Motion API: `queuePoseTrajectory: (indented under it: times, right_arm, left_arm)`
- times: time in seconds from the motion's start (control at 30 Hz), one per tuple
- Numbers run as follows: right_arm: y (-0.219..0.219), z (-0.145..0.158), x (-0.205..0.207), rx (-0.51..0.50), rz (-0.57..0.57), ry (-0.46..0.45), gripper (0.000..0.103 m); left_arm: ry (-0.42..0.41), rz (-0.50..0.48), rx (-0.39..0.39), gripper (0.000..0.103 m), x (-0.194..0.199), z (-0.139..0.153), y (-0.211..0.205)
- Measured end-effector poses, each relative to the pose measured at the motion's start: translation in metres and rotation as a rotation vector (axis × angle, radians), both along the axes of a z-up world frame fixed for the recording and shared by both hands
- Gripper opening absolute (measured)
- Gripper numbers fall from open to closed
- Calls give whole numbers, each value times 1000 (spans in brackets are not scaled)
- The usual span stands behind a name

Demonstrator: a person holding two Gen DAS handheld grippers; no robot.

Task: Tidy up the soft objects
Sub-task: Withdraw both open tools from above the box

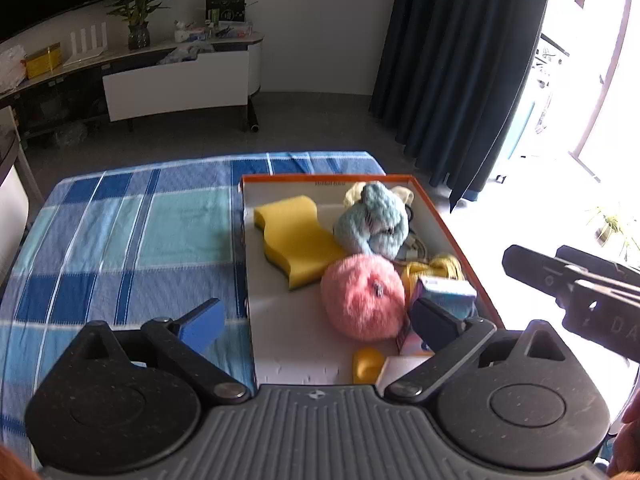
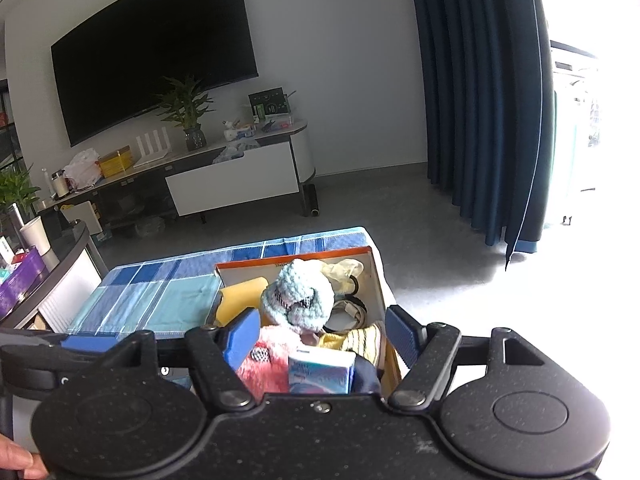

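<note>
Nearest, the left claw (image 1: 320, 322) hangs wide open over the near end of an orange-rimmed cardboard box (image 1: 452, 232), holding nothing; its right finger (image 1: 434, 322) covers part of a light blue tissue packet (image 1: 450, 294). The right claw (image 2: 322, 334) is also spread wide and empty above the same box, seen from the right, with its left finger (image 2: 240, 338) in front of the pink plush. A small yellow piece (image 1: 367, 364) lies at the near edge, half cut off by the claw body, and what it is cannot be made out.

The soft things all lie inside the box, on a table under a blue checked cloth (image 1: 120, 232). A pink fluffy ball (image 1: 362, 296) sits near the middle, a yellow wavy sponge (image 1: 296, 236) touches it on the far left, and a light blue knitted toy (image 1: 372, 220) rests behind. A yellow striped cloth (image 2: 364, 342) is bunched at the right wall, and a cream-coloured item (image 2: 344, 270) is mostly hidden behind the knitted toy. Dark cables (image 2: 352, 310) under the toy are hard to read.

Farther off stand a TV cabinet (image 2: 232, 178), a potted plant (image 2: 188, 116) and dark blue curtains (image 2: 480, 100).
</note>
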State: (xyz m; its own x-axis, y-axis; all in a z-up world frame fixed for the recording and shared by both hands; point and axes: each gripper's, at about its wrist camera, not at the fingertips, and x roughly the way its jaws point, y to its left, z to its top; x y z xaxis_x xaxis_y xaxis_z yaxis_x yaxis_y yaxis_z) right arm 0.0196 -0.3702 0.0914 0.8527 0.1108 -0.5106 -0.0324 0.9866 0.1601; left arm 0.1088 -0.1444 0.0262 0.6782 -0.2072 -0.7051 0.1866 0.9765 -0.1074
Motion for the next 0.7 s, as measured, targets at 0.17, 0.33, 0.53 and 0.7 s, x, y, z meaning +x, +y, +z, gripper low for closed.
queuePoseTrajectory:
  times: [0.17,0.33,0.53,0.7]
  right_arm:
    - [-5,-4,-18,-1,-6,6,83]
    - [-6,-9,-36,-3,-7,14,83]
    - [-6,-14,-53,-4,-1,21,83]
    - [-6,-24,-68,-11,14,40,83]
  left_arm:
    - [-4,-5,15,103,-21,-1,-4]
    - [-1,-3,45,103,-42,-7,-9]
    - [16,13,63,103,-62,-16,-7]
    - [35,30,72,103,-74,-22,-6]
